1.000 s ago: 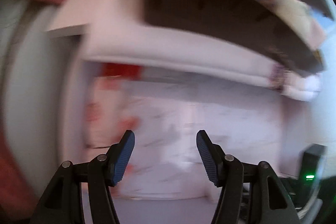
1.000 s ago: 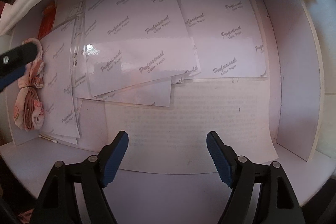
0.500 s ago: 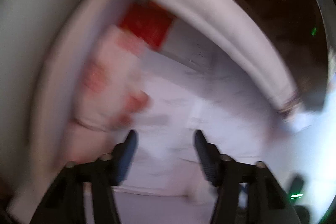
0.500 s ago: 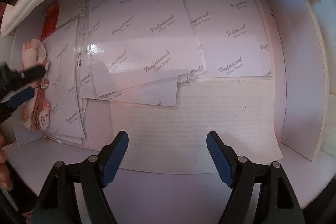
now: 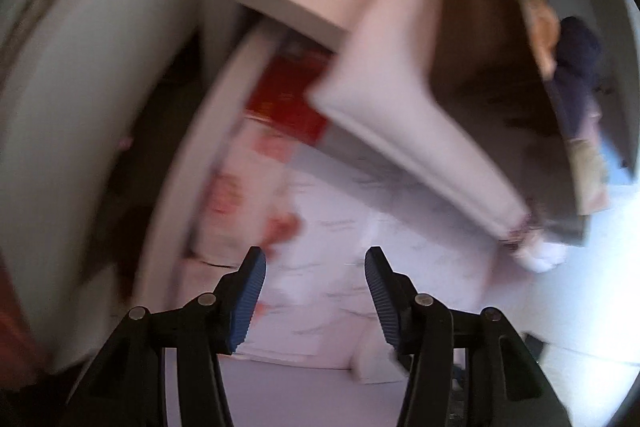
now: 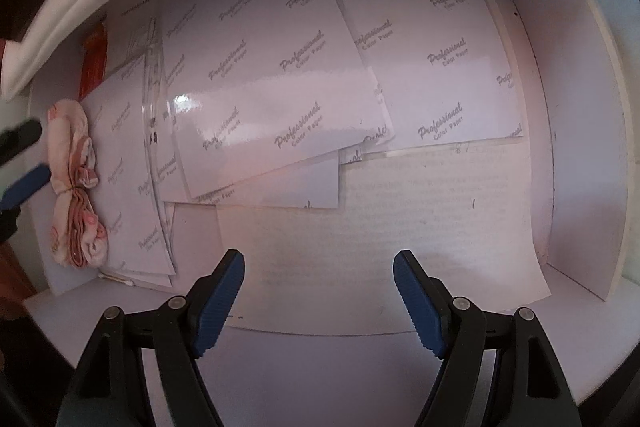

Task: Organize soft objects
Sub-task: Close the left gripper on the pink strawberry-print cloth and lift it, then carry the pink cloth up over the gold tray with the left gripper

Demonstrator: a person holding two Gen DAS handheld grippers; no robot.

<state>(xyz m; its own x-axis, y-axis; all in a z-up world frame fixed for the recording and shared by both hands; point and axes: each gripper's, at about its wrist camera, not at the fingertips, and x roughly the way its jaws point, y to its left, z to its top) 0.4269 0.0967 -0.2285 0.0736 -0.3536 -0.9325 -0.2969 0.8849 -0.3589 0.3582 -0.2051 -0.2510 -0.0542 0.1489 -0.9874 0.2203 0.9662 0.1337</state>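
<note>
A pink patterned cloth bundle (image 6: pixel 76 187), tied round its middle, lies along the left wall of a white drawer (image 6: pixel 580 147), partly on the paper sheets (image 6: pixel 280 87). My left gripper (image 6: pixel 20 157) stands just left of the bundle at the frame's edge, open, with its blue pad (image 6: pixel 28 179) close to the cloth. In the blurred left wrist view the bundle (image 5: pixel 240 195) lies ahead and to the left of my left gripper (image 5: pixel 316 291), nothing between its jaws. My right gripper (image 6: pixel 319 295) hangs open over the papers near the drawer's front, holding nothing.
Glossy printed sheets cover the drawer floor. A red flat item (image 6: pixel 94 63) sits in the back left corner and a cotton swab (image 6: pixel 116 279) lies by the front left. A white embroidered cloth (image 6: pixel 80 7) drapes over the drawer's back edge.
My left gripper has rolled and swung down towards the pink bundle, its jaws a little narrower than before. The right gripper has stayed put over the papers.
</note>
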